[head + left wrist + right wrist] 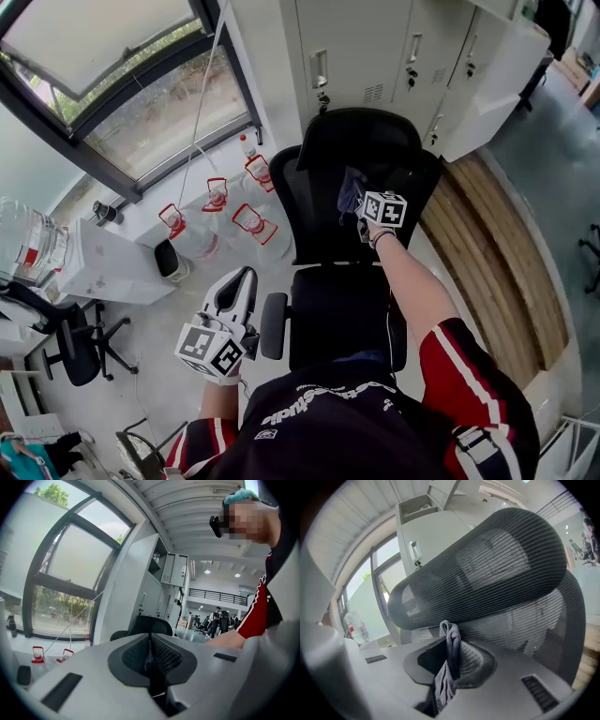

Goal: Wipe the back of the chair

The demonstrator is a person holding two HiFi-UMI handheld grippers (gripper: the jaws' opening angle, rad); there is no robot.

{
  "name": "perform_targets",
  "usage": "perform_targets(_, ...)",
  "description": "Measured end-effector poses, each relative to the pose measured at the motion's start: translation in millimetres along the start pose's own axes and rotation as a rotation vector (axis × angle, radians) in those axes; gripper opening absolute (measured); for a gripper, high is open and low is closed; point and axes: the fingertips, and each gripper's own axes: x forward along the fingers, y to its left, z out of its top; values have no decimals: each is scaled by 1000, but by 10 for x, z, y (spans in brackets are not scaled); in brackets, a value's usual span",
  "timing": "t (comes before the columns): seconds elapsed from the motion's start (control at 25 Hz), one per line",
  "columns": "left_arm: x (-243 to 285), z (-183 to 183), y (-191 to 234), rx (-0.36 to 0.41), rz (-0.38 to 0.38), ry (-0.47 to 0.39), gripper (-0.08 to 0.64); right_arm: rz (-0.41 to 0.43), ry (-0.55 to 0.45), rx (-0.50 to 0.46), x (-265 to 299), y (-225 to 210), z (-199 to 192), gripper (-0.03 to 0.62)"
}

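Right gripper (364, 210) jaws clamped on a cloth (351, 191), up at the chair back (319, 220); left gripper (151, 656) jaws pressed together, holding nothing.

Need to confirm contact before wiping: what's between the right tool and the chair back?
Only a dark cloth, clamped in the right tool, its fold toward the chair back; the right gripper view shows this. Contact is unclear.
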Motion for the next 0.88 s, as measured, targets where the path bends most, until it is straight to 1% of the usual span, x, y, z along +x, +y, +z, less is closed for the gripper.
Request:
perform_targets(0.4,211,-135,-278,4,-35,24,33,-147,-43,4,-646,-1079,177,61)
perform_targets(0.56,296,-193,-382,5,-55,30,32,-206,-61,-8,-905,-1473,293,60)
perform_targets(0.76,347,-297,-504,4,-72,45,33,-263,-71,-51,-1197,-1869,424,61)
perform_targets(0.88,358,-323,-551,5,-76,49,33,-292,-76,-56,-1351,-2060,440,61)
